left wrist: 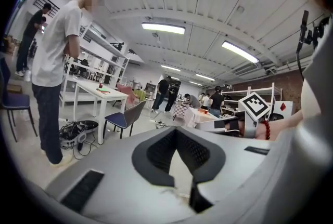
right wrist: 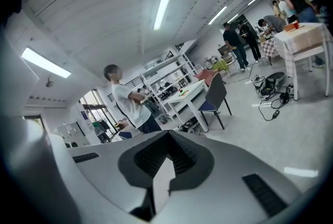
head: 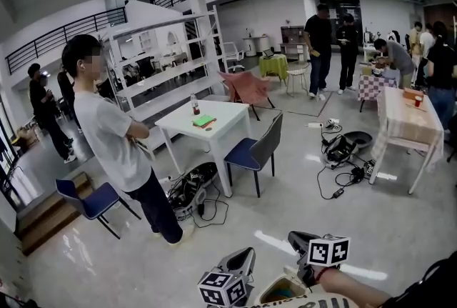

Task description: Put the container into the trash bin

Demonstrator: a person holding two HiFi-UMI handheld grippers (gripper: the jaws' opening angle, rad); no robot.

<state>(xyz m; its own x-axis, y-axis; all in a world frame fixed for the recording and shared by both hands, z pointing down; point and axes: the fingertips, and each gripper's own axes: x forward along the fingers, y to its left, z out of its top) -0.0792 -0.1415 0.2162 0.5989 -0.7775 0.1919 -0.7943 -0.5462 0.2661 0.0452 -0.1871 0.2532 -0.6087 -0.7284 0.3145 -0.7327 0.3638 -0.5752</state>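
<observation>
Head view: left gripper and right gripper clamp the rim of the cream round container — I'd carry it level, jaws tight.

Glossy floor, smooth white table, matt pale container.

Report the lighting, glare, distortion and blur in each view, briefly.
Head view: strong fisheye bending, even overhead light, pale glare streaks on the glossy floor. Left gripper view: black rim round the picture, ceiling lamps blown white, left tongs soft up close, room behind sharper. Right gripper view: room tilted, long strip lamp blown white, right tongs likewise soft.
</observation>
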